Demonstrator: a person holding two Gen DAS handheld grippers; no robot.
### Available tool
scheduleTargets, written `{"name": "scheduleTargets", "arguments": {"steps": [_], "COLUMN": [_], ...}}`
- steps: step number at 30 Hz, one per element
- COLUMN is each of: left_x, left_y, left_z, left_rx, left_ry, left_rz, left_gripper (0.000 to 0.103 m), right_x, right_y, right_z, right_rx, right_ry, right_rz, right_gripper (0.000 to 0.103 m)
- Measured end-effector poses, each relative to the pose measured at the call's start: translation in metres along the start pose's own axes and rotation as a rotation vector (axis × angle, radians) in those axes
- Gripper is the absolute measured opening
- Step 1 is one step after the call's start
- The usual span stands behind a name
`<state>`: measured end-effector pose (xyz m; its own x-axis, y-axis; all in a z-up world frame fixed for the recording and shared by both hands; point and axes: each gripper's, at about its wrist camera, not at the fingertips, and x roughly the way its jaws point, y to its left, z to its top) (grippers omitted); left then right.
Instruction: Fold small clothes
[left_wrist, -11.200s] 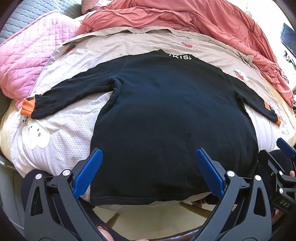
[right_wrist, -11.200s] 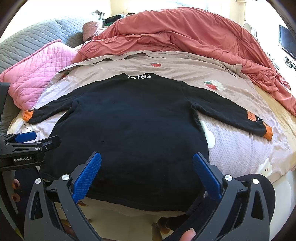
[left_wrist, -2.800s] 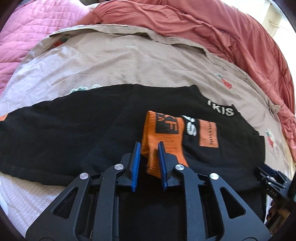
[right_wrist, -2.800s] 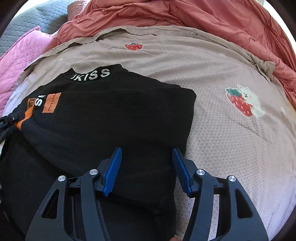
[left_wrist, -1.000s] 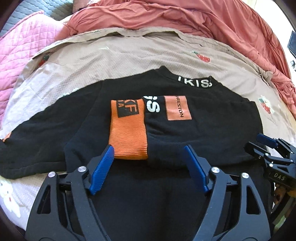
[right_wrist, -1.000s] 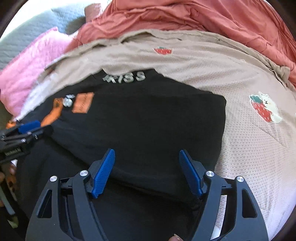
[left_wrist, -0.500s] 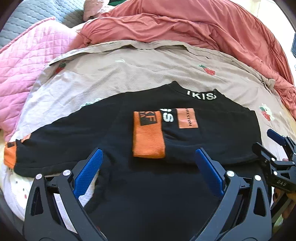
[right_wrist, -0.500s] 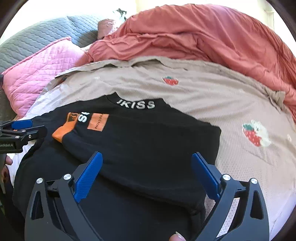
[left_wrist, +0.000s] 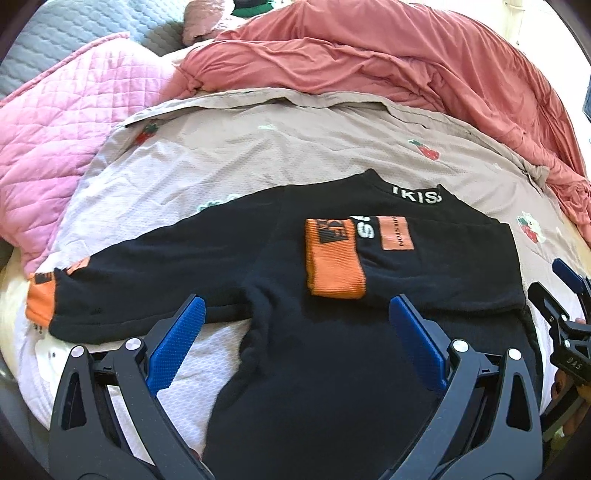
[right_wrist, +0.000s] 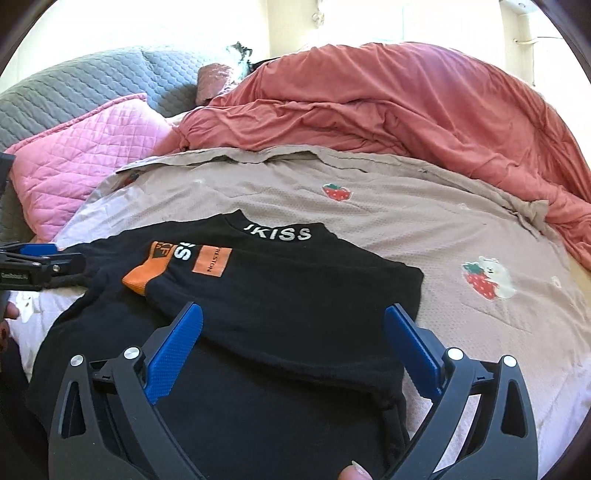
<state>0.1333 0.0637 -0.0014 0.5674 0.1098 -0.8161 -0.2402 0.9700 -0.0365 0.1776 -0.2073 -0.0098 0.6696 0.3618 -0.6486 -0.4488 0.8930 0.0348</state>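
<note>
A small black sweater with white collar lettering lies flat on the bed. Its right sleeve is folded across the chest, with the orange cuff resting near the middle. The left sleeve still stretches out to the left, its orange cuff at the bed's edge. My left gripper hovers open above the sweater's lower body, holding nothing. My right gripper hangs open over the folded right side, also empty. Each gripper shows at the edge of the other's view.
The sweater rests on a beige sheet printed with strawberries. A rumpled coral duvet fills the back and right. A pink quilted blanket lies at the left, and a grey padded headboard behind it.
Both grippers have opened wide and pulled back and up from the sweater. The folded sleeve stays where it was laid, and more of the bed shows now.
</note>
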Motion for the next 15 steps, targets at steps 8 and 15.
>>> {"name": "scheduleTargets", "arguments": {"steps": [8, 15], "left_x": [-0.015, -0.021], "left_y": [0.032, 0.069], "left_z": [-0.009, -0.013], "left_rx": [-0.053, -0.124], "left_ry": [-0.017, -0.029], "left_rz": [-0.01, -0.008], "left_gripper": [0.094, 0.094], "right_x": [-0.016, -0.021], "right_y": [0.031, 0.076], "right_z": [-0.001, 0.008], "right_rx": [0.01, -0.045], "right_ry": [0.001, 0.013], "right_rz": [-0.011, 0.004], "right_gripper": [0.098, 0.098]}}
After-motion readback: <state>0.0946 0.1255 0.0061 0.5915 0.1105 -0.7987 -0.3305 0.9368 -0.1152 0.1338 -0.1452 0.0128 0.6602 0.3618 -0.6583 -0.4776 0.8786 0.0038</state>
